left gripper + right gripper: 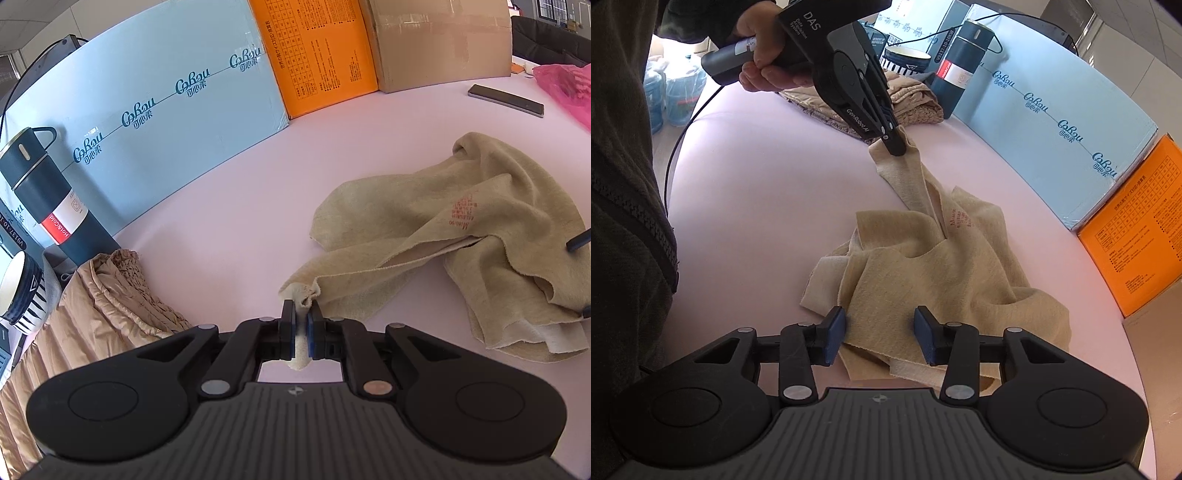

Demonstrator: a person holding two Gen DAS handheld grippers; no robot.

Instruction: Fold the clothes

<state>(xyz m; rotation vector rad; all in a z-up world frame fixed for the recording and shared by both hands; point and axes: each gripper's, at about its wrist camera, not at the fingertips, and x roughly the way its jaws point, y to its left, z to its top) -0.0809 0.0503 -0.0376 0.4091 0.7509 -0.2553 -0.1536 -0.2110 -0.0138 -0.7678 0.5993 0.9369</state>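
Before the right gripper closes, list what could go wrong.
1. The left gripper pinches only a small tip of the beige garment; pulling may slip it free.
2. The open right gripper sits over bunched folds and may grab several layers.
3. Dragging could sweep cloth toward the phone.

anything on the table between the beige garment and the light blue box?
Nothing. Left wrist view shows only bare pink table between the beige garment and the light blue box.
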